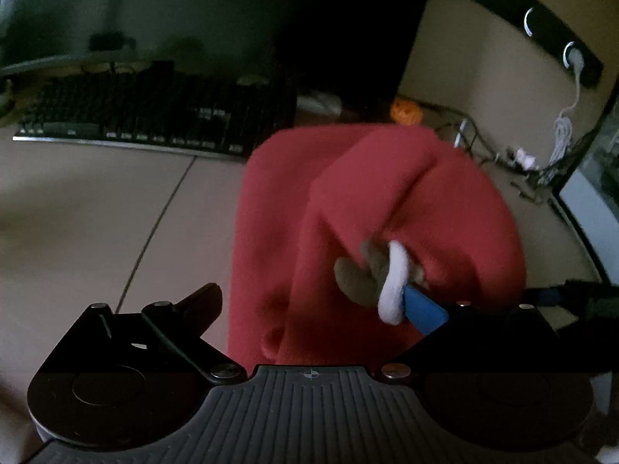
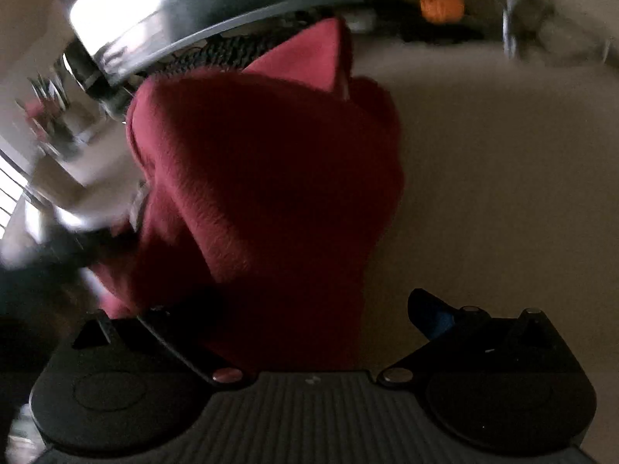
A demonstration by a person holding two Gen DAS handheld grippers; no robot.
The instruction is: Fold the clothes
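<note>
A red fleece garment (image 1: 371, 208) hangs bunched in front of my left gripper (image 1: 313, 301), above the beige table (image 1: 85, 208). Its white drawstring (image 1: 394, 282) and a pale lining fold lie over the blue right fingertip (image 1: 421, 309). The black left fingertip (image 1: 203, 299) stands clear of the cloth, so the jaws are wide apart. In the right wrist view the same garment (image 2: 271, 193) fills the middle and drapes over the left side of my right gripper (image 2: 309, 309). Its blue right fingertip (image 2: 429, 313) is bare, and the jaws are spread wide. Both views are motion-blurred.
A black keyboard (image 1: 154, 116) lies at the back of the table, with a monitor (image 2: 193, 11) over it. An orange pumpkin-like object (image 1: 404, 112) and tangled cables (image 1: 503, 150) sit at the back right. A black hook rail (image 1: 541, 27) is on the wall.
</note>
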